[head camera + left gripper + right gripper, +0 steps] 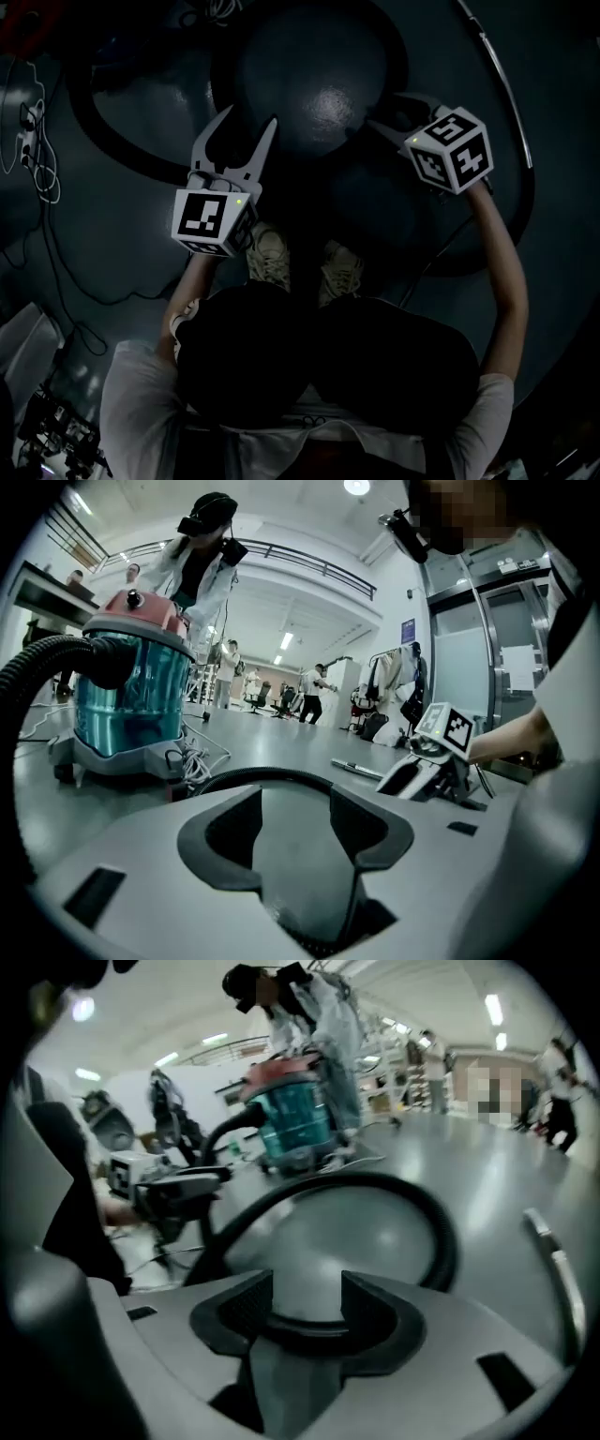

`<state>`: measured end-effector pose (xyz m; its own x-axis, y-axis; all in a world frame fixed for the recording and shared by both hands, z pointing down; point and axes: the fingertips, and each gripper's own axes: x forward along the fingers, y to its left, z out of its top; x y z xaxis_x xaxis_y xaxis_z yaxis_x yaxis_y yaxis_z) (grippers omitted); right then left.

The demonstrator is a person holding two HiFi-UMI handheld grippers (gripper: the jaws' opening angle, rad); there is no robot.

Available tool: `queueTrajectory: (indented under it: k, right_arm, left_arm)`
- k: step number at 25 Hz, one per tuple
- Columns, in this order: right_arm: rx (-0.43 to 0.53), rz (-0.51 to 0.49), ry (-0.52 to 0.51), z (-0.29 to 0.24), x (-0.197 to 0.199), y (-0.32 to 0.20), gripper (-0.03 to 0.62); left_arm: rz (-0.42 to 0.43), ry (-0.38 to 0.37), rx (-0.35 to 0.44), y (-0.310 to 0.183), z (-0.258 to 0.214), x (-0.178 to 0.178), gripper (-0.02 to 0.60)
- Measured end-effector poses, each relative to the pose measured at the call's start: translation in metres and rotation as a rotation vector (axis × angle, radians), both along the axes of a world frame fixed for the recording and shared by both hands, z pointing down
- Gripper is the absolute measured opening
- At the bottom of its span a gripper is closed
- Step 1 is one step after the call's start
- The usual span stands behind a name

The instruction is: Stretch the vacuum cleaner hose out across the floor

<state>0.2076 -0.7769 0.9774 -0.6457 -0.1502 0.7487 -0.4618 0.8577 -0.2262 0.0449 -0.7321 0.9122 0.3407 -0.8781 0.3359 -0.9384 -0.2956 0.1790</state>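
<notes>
Currently we have both claws low over the glossy grey floor (281, 733), neither one holding anything.

The left gripper (295, 803) has its jaws apart, with only bare floor between them. One arc of the black ribbed vacuum hose (443, 1251) lies on the floor just beyond its tips.

The right gripper (307, 1288) also has its jaws apart. The near edge of a hose loop runs across the gap right at the tips. We can't tell whether it touches them, and the pads aren't pressing on it.

The hose is not stretched out. In the head view it lies in wide curves on the floor ahead of our beige sneakers (267, 248). In the right gripper view it forms a nearly closed loop in front of that claw. In the left gripper view its far end arches up into the canister vacuum with the teal see-through tank and red lid (131, 700), which stands upright well to the left.

A coiled white power cord (192, 761) sits at the vacuum's base. A thin silver metal tube (356, 769) lies flat on the floor between the two grippers, apart from the hose.

Several people stand in the background hall.
</notes>
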Motion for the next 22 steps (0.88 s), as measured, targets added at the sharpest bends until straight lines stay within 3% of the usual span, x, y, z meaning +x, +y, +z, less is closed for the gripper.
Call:
queueTrajectory:
  k: [3, 6, 9, 13, 18, 22]
  right_arm:
    - [-0.222, -0.314, -0.034, 0.003, -0.047, 0.121, 0.215]
    - [-0.313, -0.454, 0.005, 0.026, -0.056, 0.185, 0.213]
    - [-0.418, -0.444, 0.004, 0.045, -0.059, 0.199, 0.213]
    - [-0.564, -0.405, -0.076, 0.027, -0.067, 0.195, 0.215]
    - [-0.548, -0.519, 0.032, 0.056, -0.080, 0.221, 0.213]
    - [-0.566, -0.496, 0.054, 0.068, -0.088, 0.226, 0.213]
  left_arm:
    - [0.003, -0.008, -0.040, 0.021, 0.016, 0.008, 0.209]
    - [-0.046, 0.034, -0.065, 0.028, 0.027, 0.003, 0.209]
    - [-0.060, 0.020, -0.063, 0.031, 0.032, -0.004, 0.209]
    - [-0.079, 0.016, -0.046, 0.029, 0.031, -0.013, 0.209]
    - [-0.093, 0.023, -0.045, 0.027, 0.032, -0.017, 0.209]
    - [-0.083, 0.031, -0.034, 0.022, 0.027, -0.008, 0.209]
